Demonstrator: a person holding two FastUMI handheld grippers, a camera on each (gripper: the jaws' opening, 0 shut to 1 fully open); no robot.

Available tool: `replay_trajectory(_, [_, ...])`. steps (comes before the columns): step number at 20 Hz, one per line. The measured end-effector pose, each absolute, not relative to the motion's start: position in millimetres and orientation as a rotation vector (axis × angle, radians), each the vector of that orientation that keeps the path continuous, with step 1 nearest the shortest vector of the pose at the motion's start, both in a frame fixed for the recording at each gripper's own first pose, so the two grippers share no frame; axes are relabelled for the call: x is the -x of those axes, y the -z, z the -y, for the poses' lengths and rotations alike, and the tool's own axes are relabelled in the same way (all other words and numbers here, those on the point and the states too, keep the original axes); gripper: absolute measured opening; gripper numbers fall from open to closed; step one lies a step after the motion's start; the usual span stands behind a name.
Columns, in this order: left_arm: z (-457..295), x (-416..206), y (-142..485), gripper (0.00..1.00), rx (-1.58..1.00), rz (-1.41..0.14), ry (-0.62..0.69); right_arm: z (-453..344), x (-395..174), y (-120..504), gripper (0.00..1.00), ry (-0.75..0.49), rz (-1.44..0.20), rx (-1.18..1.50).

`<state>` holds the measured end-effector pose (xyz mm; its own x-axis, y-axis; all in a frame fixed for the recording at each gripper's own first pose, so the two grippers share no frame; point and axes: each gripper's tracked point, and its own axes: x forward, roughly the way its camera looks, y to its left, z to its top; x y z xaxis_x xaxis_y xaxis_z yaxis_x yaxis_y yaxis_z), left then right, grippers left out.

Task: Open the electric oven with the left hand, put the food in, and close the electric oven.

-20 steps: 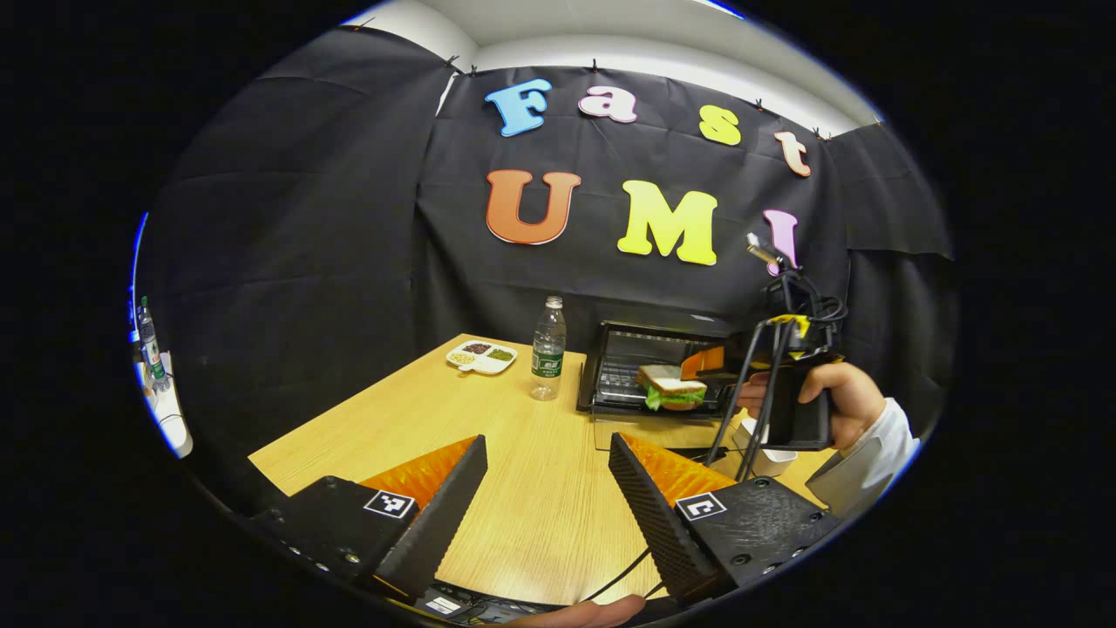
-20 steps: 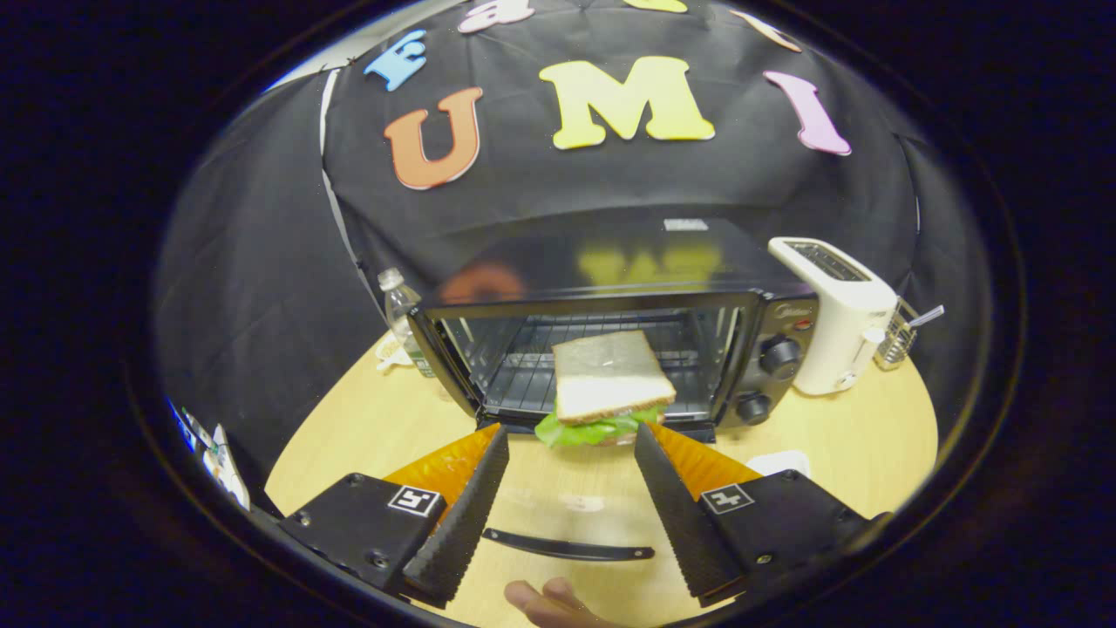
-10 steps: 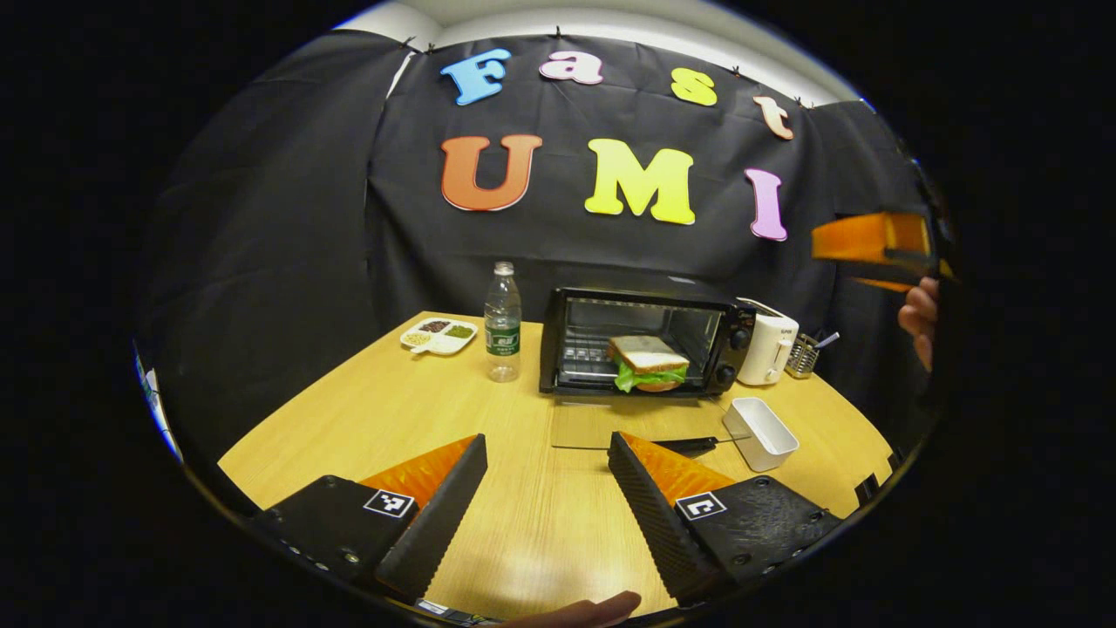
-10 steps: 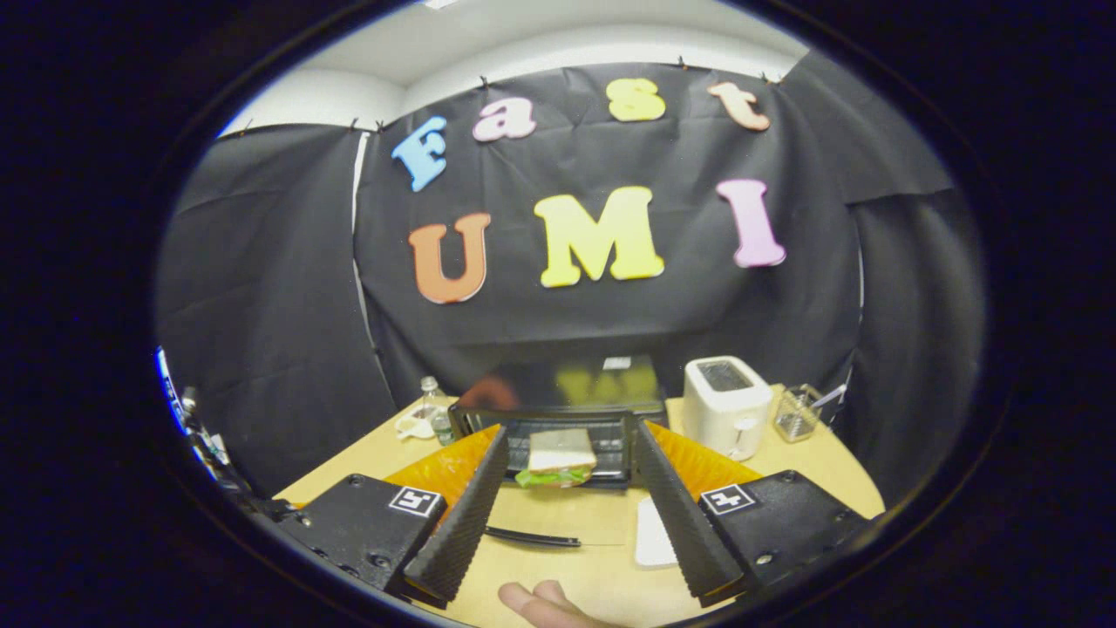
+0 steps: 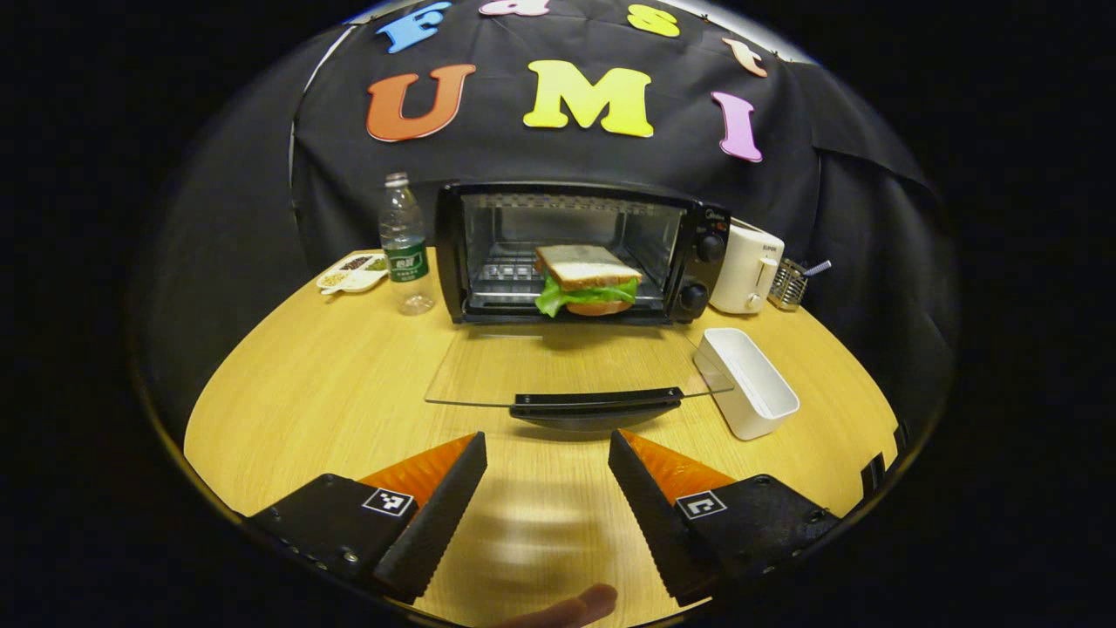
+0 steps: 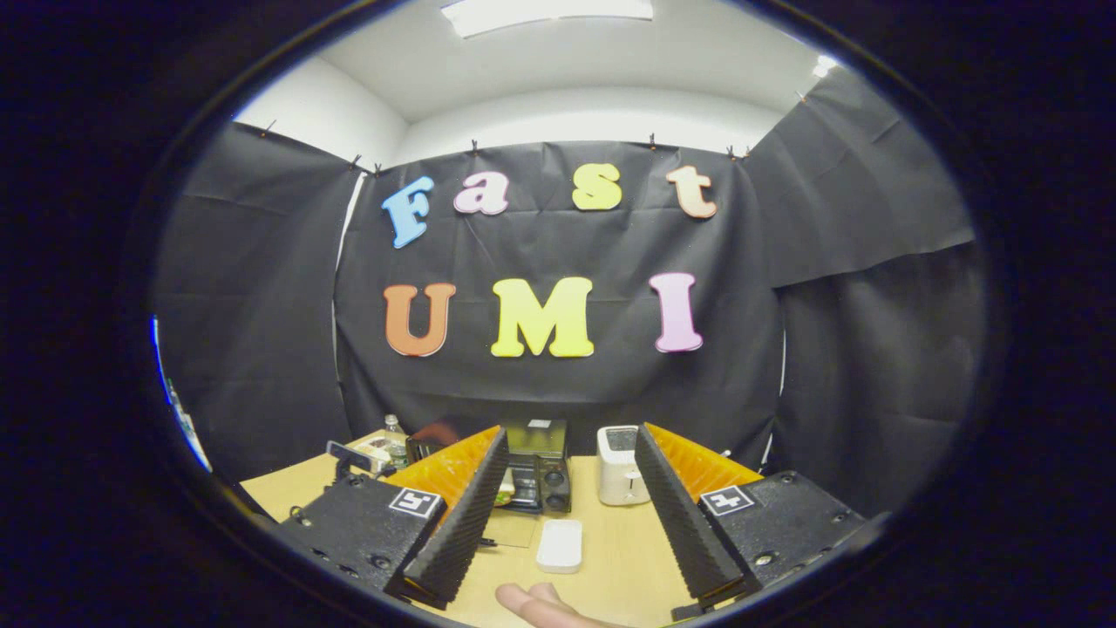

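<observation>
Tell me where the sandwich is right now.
In the left gripper view, the sandwich sits on the rack at the front of the open electric oven, just behind the lowered glass door, with the water bottle to the oven's left.

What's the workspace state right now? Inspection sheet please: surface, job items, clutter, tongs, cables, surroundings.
Surface: wooden table, no spills seen.
Job's things: electric oven open, glass door folded down flat, handle toward the camera; sandwich on the rack at the oven mouth.
Clutter: water bottle and snack dish left of the oven; white toaster, wire holder and white tray on its right.
Tongs: left tongs open, empty, facing the door handle; right tongs open, empty, farther from the oven.
Cables: nothing seen.
Surroundings: black cloth wall, lit ceiling.
</observation>
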<state>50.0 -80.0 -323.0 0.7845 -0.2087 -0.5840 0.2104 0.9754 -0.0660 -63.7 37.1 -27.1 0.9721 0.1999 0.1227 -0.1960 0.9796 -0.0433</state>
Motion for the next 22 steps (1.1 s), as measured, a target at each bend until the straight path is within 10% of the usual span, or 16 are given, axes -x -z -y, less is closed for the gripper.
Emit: replay_trajectory(22, [94,-109,332,0.97,-0.081,-0.633,0.118,42,95,57,0.95,-0.096,0.136,-0.046])
